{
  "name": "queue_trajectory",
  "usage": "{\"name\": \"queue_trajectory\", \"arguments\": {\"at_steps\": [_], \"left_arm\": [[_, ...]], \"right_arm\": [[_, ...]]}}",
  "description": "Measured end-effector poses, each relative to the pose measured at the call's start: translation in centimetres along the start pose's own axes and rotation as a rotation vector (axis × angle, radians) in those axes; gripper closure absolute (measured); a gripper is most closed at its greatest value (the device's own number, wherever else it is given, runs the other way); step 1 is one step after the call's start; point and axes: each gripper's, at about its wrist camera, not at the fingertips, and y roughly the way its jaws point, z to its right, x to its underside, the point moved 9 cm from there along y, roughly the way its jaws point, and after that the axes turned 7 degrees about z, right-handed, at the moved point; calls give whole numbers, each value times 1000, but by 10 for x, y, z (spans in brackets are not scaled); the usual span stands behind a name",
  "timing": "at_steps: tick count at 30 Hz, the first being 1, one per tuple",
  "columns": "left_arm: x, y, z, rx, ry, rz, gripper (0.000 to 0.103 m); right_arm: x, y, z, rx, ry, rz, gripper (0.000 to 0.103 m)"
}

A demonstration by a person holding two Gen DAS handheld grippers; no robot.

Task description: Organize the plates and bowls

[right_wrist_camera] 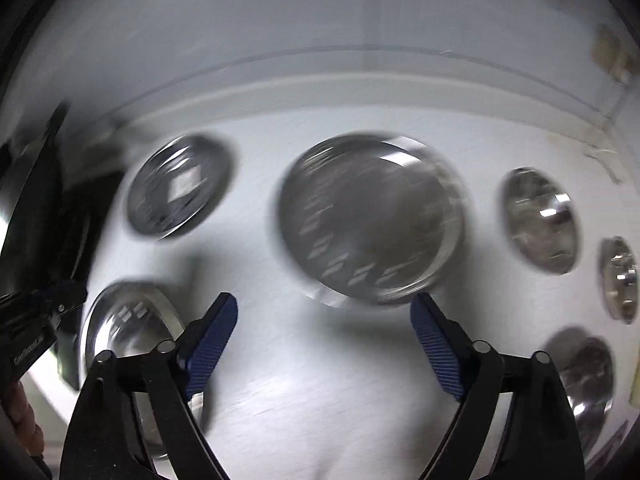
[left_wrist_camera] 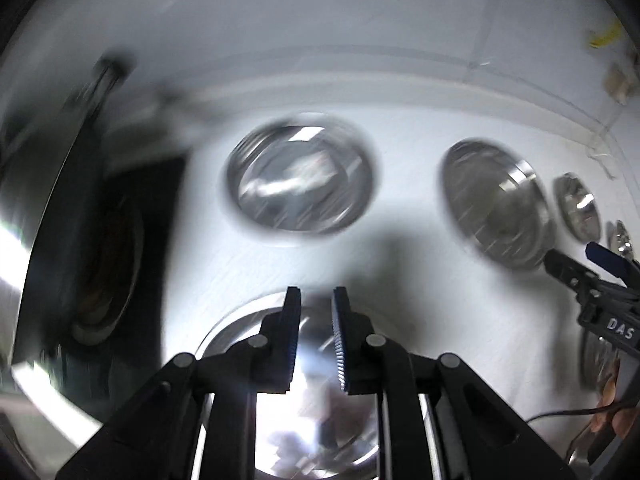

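Several steel plates and bowls lie spread on a white table; both views are motion-blurred. In the left wrist view my left gripper (left_wrist_camera: 316, 300) hovers over a near steel plate (left_wrist_camera: 240, 328), its fingers a narrow gap apart with nothing between them. A second plate (left_wrist_camera: 300, 172) lies ahead, a third (left_wrist_camera: 492, 200) to the right. My right gripper (right_wrist_camera: 324, 308) is wide open and empty, just short of a large plate (right_wrist_camera: 372, 216). It also shows in the left wrist view (left_wrist_camera: 572, 260). Another plate (right_wrist_camera: 180, 184) lies far left, and the near plate (right_wrist_camera: 128, 320) at lower left.
Small steel bowls stand on the right (right_wrist_camera: 540, 220) (right_wrist_camera: 620, 276) (right_wrist_camera: 580, 372). The white table (right_wrist_camera: 320, 380) ends at a raised back edge (right_wrist_camera: 320, 92). A dark object (left_wrist_camera: 104, 260) sits at the table's left side. The left gripper shows at the left edge (right_wrist_camera: 44, 308).
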Motion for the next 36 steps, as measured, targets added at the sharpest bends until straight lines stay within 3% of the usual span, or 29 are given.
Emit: {"name": "queue_trajectory", "arguments": {"at_steps": [5, 10, 24, 26, 33, 36], "left_arm": [[-39, 30, 70, 42, 78, 16, 88], [-55, 65, 104, 27, 118, -27, 88], [-56, 131, 120, 2, 162, -159, 88], [-59, 135, 122, 4, 167, -144, 88], [-53, 156, 134, 56, 176, -223, 85], [-52, 159, 135, 71, 168, -212, 84]], "right_arm": [[-26, 12, 64, 79, 59, 7, 16], [-35, 30, 98, 99, 121, -14, 16], [-28, 94, 119, 81, 200, -113, 16], [-25, 100, 121, 84, 205, -128, 16], [-21, 115, 131, 102, 239, -153, 15], [-20, 115, 133, 109, 227, -154, 17]]}}
